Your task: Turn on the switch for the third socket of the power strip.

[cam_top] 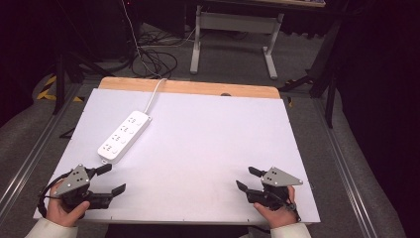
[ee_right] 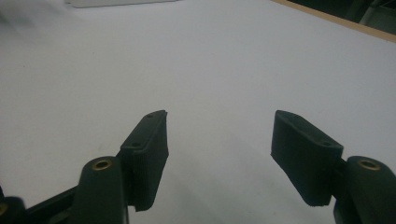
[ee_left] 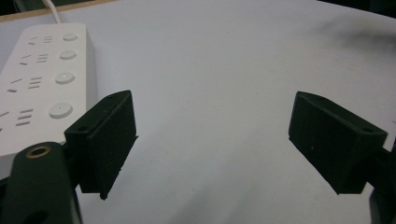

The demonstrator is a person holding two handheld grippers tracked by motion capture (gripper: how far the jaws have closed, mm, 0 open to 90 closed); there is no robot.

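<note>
Left gripper, at the table's near-left corner, jaws spread wide and grasping nothing; the white power strip lies flat just beyond it, its cord running to the far edge. Right gripper, at the near-right corner, likewise released and empty above bare tabletop, well apart from the strip. No legible writing on the strip.

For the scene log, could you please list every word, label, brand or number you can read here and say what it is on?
None can be read.
Power strip: white, with socket slots and round buttons in the left gripper view; no print or brand legible.
Table: plain white sheet, no writing.
Both grippers: no legible markings.
</note>
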